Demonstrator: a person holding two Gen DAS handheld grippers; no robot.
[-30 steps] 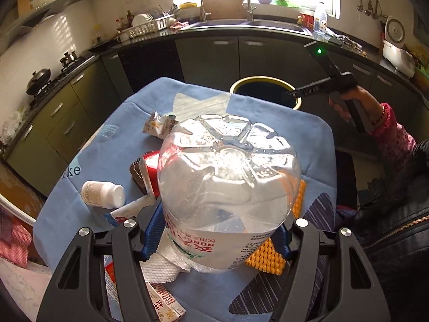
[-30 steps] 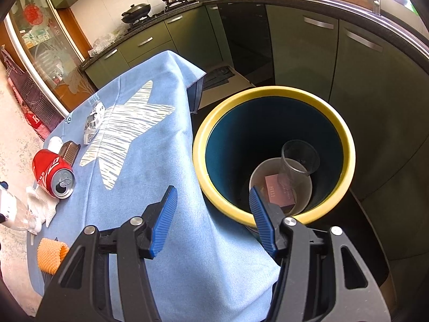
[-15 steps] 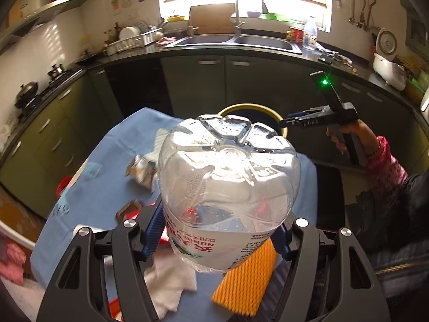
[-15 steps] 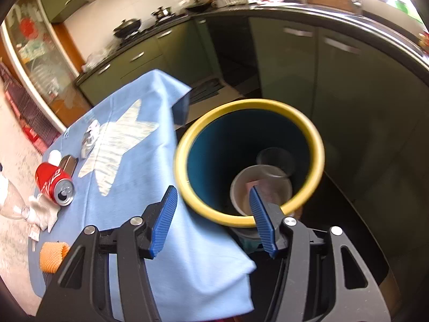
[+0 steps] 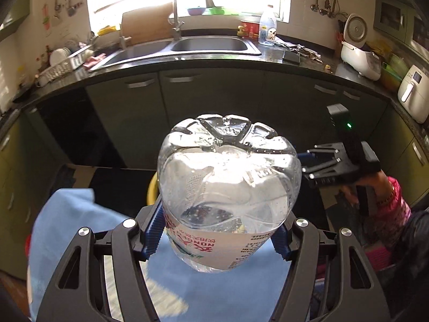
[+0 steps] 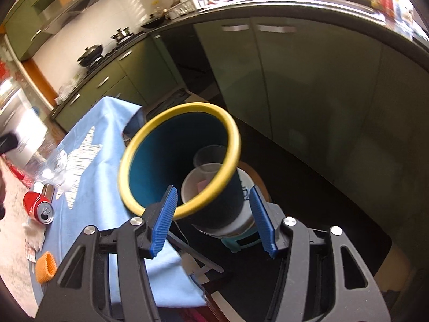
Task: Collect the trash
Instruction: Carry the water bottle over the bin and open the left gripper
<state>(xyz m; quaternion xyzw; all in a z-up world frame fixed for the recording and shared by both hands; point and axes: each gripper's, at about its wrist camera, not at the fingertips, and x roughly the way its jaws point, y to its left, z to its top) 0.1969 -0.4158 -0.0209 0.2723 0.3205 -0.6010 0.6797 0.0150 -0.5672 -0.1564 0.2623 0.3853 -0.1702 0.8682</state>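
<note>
1. Left gripper (image 5: 218, 230) w/ clear bottle (image 5: 228, 187): now past the table's litter, above the blue cloth (image 5: 80, 222) edge by the yellow-rimmed bin (image 6: 179, 158).
2. Right gripper (image 6: 214, 220): shifted off the bin mouth, now beside its outer wall.

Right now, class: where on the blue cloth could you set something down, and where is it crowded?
Free: the blue cloth between the star print and the yellow-rimmed bin. Crowded: the left edge, with red can, orange mesh and tissues.
</note>
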